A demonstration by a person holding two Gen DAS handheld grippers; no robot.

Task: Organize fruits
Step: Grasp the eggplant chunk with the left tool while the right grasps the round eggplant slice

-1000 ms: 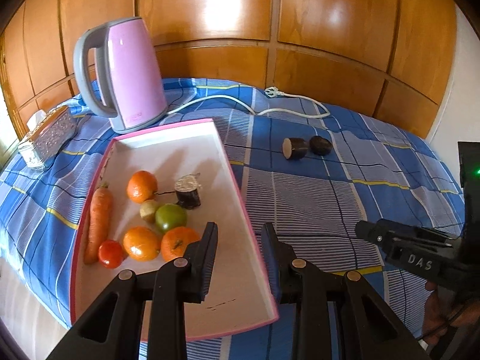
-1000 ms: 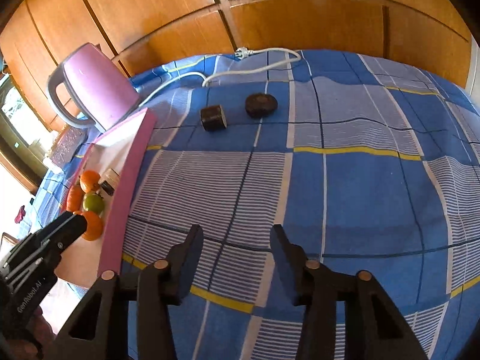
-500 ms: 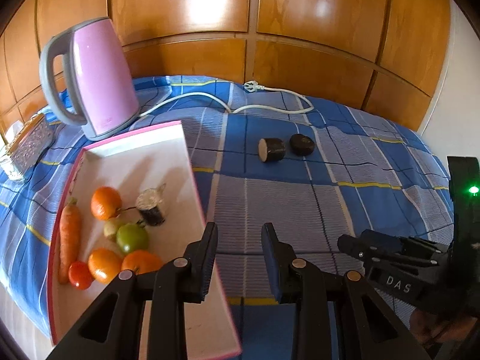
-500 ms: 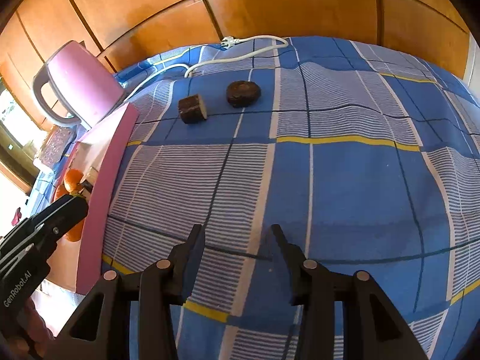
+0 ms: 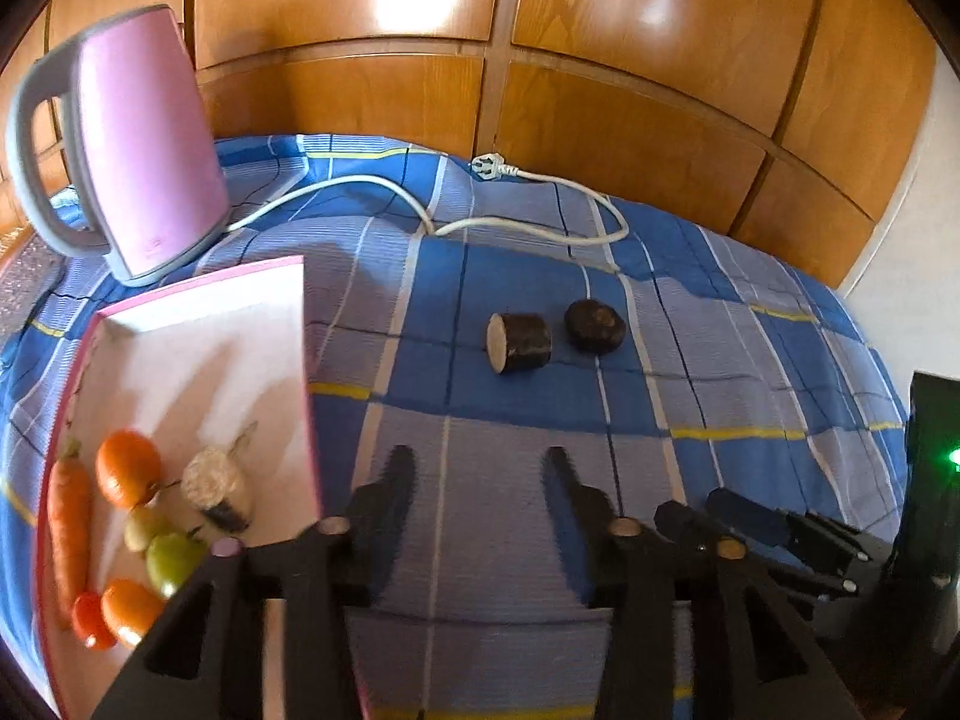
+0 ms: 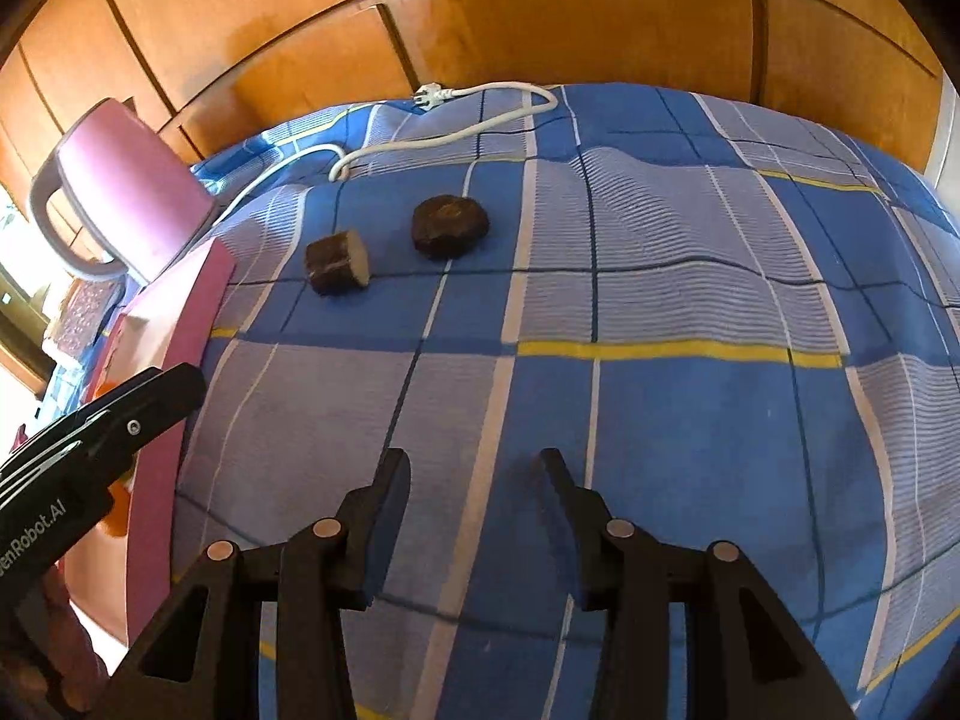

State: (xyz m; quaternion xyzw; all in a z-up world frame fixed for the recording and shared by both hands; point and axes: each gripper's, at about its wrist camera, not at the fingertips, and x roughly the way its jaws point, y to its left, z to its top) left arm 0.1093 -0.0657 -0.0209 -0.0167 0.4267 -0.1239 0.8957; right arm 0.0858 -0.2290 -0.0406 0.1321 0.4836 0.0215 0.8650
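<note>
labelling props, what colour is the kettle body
Pink, with a grey handle; the kettle shows best in the left wrist view.

A pink-rimmed tray (image 5: 198,324) lay at the left of the bed. In its near end sat a carrot (image 5: 69,534), an orange (image 5: 127,468), a green fruit (image 5: 171,561), a small pale fruit (image 5: 141,531), another orange (image 5: 129,609), a red tomato (image 5: 90,627) and a dark cut chunk (image 5: 219,489). Farther right, on the blue checked cover, lay a dark cut piece (image 5: 519,341) with its pale face turned left, and just beside it a dark round piece (image 5: 595,327).

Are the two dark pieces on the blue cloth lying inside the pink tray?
No, both dark pieces lie on the cloth, outside the tray.
</note>
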